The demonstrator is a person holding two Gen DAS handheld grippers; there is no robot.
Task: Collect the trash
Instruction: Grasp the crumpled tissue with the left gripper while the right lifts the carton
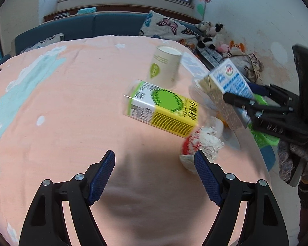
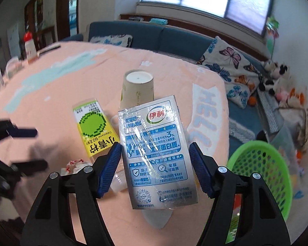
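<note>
Hovering low over the peach-clothed counter (image 1: 71, 102), the left gripper (image 1: 154, 174) had its blue fingers (image 1: 101, 177) spread wide and empty, apparently poised for its next pick. Just ahead and to its right lay a crumpled red-and-white wrapper (image 1: 201, 143), almost touching the right fingertip. Beyond it rested a yellow carton (image 1: 164, 108) on its side, with an upturned paper cup (image 1: 165, 66) standing behind. Farther right, the right gripper (image 2: 155, 155) was clamped on a blue-and-white milk carton (image 2: 156, 151), squeezing its two narrow sides and holding it lifted off the cloth, tilted slightly. That carton was the trash then in hand. Under it, some clear plastic litter (image 2: 118, 181) remained on the cloth. At far right, beyond and below the counter's edge, sat a green basket (image 2: 262, 170), likely where the trash was meant to go; the milk carton was raised near that edge, probably so it could be carried across and dropped in.
</note>
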